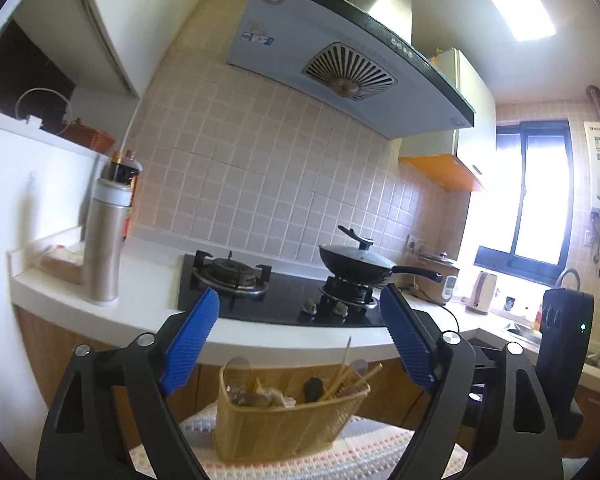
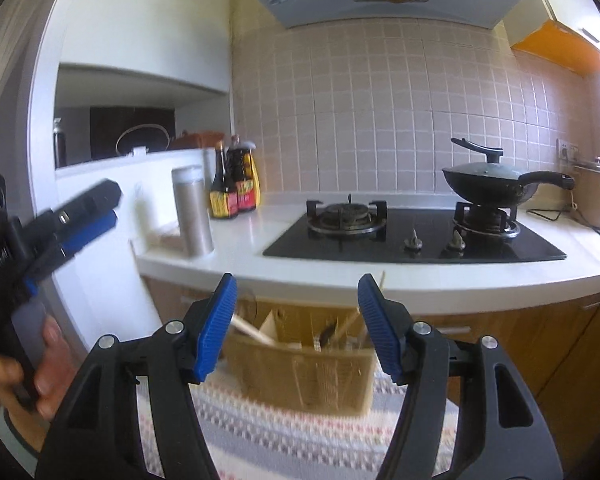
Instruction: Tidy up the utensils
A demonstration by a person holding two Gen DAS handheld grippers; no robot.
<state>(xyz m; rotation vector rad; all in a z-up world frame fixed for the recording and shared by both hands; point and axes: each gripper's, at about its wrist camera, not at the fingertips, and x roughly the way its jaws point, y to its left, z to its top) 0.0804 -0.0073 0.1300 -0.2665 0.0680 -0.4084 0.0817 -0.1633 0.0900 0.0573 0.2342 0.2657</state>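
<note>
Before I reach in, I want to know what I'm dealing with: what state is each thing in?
Left claw: open, empty.
Right claw: open, empty.
Basket: upright on the mat, holding chopsticks and other utensils, jumbled.
Wok: on the right burner, lid on.
Left burner: bare, no flame visible.
Flask: upright on the counter, capped.
Sauce bottles: upright, capped.
</note>
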